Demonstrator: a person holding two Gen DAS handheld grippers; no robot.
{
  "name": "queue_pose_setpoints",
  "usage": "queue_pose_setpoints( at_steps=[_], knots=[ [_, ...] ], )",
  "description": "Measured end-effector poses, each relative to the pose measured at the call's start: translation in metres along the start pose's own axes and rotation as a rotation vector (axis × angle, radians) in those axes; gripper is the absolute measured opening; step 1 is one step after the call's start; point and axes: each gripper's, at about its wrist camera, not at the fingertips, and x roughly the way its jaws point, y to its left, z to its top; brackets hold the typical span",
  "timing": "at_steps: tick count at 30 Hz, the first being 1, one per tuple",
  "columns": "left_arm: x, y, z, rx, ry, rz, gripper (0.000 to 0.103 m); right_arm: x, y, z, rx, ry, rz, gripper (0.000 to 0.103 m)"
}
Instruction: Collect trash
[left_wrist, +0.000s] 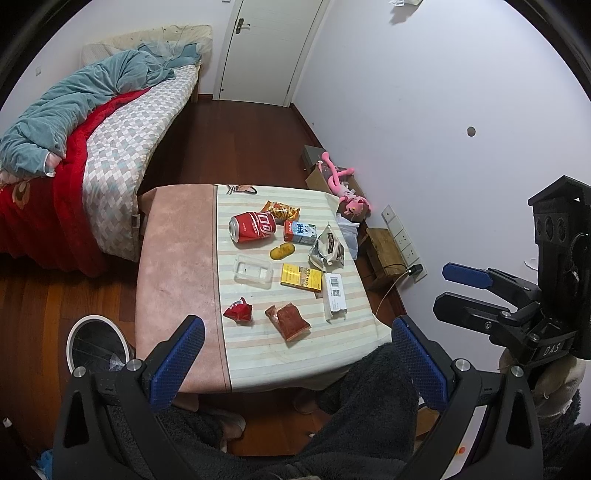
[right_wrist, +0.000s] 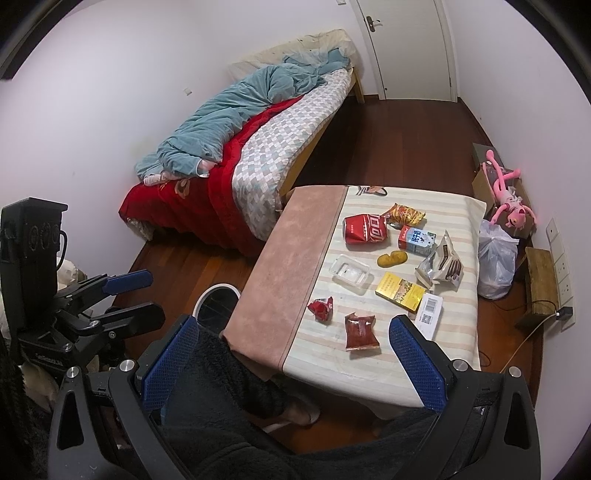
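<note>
My left tool (left_wrist: 297, 363) and right tool (right_wrist: 295, 360) both hang wide and empty above my lap, short of the surface's (left_wrist: 177, 251) near edge. Trash covers its striped half: a red packet (left_wrist: 239, 310) and sauce packet (left_wrist: 290, 321) nearest, a can (left_wrist: 253, 226) farther. The bin (left_wrist: 98, 345) stands by the near left corner.

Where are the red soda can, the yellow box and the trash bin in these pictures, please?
Red soda can (left_wrist: 253, 227): left wrist view, on its printed side.
Yellow box (left_wrist: 301, 277): left wrist view, middle of its top face.
Trash bin (left_wrist: 75, 328): left wrist view, on its white rim.
</note>
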Motion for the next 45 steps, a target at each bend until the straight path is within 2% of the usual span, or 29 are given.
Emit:
queue_pose_setpoints(
  at_steps=[16, 19, 23, 24, 26, 27, 29, 32, 36, 40, 41, 42, 43, 44, 45],
  knots=[
    [-0.001, 0.001, -0.001, -0.002, -0.004, 0.013, 0.103, -0.002, 0.002, 0.000, 0.004, -0.013, -0.002, 0.103],
    [0.009, 0.007, 0.000, -0.018, -0.016, 0.094, 0.103, -0.003, -0.002, 0.002, 0.032, -0.039, -0.023, 0.103],
    [0.052, 0.029, 0.004, -0.046, -0.025, 0.289, 0.103, 0.011, -0.027, 0.004, 0.119, -0.064, -0.104, 0.103],
    [0.070, 0.038, 0.005, -0.052, -0.012, 0.346, 0.103, 0.019, -0.036, 0.003, 0.145, -0.058, -0.126, 0.103],
    [0.103, 0.054, 0.004, -0.074, 0.029, 0.405, 0.103, 0.043, -0.059, 0.002, 0.188, -0.042, -0.197, 0.103],
    [0.119, 0.061, 0.001, -0.092, 0.062, 0.411, 0.103, 0.058, -0.073, 0.000, 0.209, -0.029, -0.236, 0.103],
    [0.159, 0.081, -0.005, -0.160, 0.157, 0.372, 0.103, 0.086, -0.098, -0.006, 0.256, -0.001, -0.282, 0.102],
    [0.212, 0.101, -0.013, -0.234, 0.267, 0.325, 0.103, 0.142, -0.147, -0.019, 0.352, 0.091, -0.324, 0.082],
    [0.269, 0.111, -0.028, -0.320, 0.384, 0.243, 0.102, 0.197, -0.192, -0.039, 0.440, 0.170, -0.342, 0.082],
    [0.305, 0.108, -0.034, -0.335, 0.422, 0.219, 0.090, 0.239, -0.220, -0.053, 0.495, 0.230, -0.354, 0.082],
    [0.311, 0.106, -0.033, -0.327, 0.419, 0.222, 0.079, 0.246, -0.224, -0.056, 0.497, 0.234, -0.358, 0.082],
    [0.316, 0.105, -0.032, -0.316, 0.421, 0.229, 0.073, 0.255, -0.230, -0.057, 0.498, 0.247, -0.369, 0.082],
    [0.321, 0.103, -0.032, -0.303, 0.425, 0.236, 0.061, 0.261, -0.231, -0.058, 0.498, 0.257, -0.377, 0.082],
    [0.323, 0.102, -0.032, -0.294, 0.428, 0.245, 0.044, 0.267, -0.234, -0.059, 0.498, 0.265, -0.383, 0.082],
    [0.325, 0.101, -0.032, -0.283, 0.428, 0.262, 0.042, 0.274, -0.238, -0.059, 0.497, 0.274, -0.391, 0.082]
  ],
)
